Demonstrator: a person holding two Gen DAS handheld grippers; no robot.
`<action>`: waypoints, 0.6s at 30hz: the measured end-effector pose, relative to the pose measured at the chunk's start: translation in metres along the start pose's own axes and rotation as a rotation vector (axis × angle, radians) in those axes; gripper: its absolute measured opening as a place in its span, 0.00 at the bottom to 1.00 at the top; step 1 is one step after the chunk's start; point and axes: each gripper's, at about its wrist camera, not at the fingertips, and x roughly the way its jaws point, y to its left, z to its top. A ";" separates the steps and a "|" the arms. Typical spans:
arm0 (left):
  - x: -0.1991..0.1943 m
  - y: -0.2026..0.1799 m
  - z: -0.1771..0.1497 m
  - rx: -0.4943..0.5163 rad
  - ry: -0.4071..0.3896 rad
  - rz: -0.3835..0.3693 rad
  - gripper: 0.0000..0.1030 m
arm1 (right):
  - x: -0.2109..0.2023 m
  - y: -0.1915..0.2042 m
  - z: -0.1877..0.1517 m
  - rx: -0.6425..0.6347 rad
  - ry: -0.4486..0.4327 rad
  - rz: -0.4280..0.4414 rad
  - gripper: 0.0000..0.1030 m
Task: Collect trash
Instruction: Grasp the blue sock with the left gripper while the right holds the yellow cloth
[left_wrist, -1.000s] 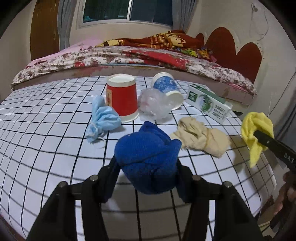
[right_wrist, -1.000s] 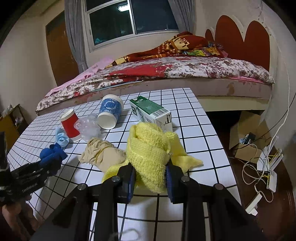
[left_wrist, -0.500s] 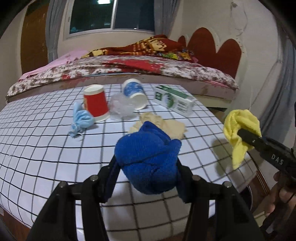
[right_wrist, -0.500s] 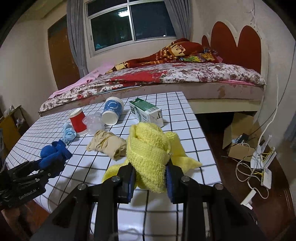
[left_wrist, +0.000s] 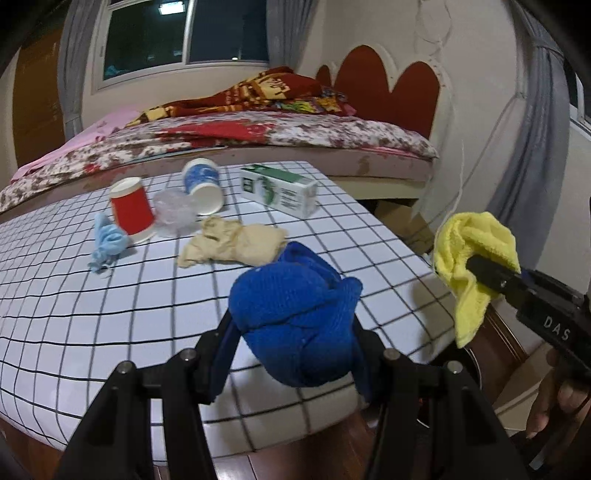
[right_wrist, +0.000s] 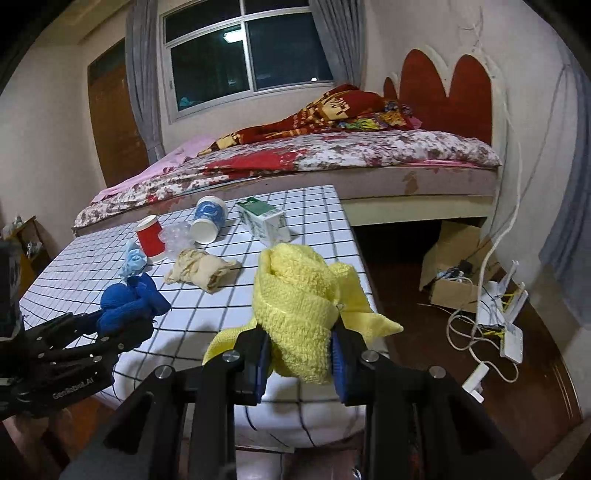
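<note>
off the table's (left_wrist: 110, 314) near edge, the left gripper (left_wrist: 291, 347) pinches a blue cloth (left_wrist: 291, 321) and the right gripper (right_wrist: 299, 350) a yellow cloth (right_wrist: 295, 317), while cups, a carton (left_wrist: 280, 190) and wads are not yet collected.

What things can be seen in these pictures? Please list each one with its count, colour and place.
Knitted blue cloth: 1, blue, in left gripper.
Fluffy yellow towel: 1, yellow, in right gripper.
Crumpled beige cloth: 1, beige, table middle.
Red paper cup: 1, upside down on table.
Blue-white paper cup: 1, lying on its side.
Clear crumpled plastic: 1, between the cups.
Light blue face mask: 1, beside red cup.
Green-white carton: 1, lying on table.
Checked white table: 1.
Bed: 1, floral cover, behind table.
Cardboard box: 1, brown, floor.
Left gripper: black.
Right gripper: black.
</note>
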 end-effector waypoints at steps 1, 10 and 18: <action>0.000 -0.006 0.000 0.009 0.000 -0.007 0.54 | -0.003 -0.003 -0.002 0.003 -0.001 -0.006 0.29; 0.003 -0.050 -0.005 0.064 0.018 -0.068 0.54 | -0.033 -0.044 -0.015 0.047 -0.008 -0.065 0.29; 0.004 -0.086 -0.009 0.112 0.031 -0.121 0.54 | -0.055 -0.073 -0.027 0.084 -0.022 -0.103 0.29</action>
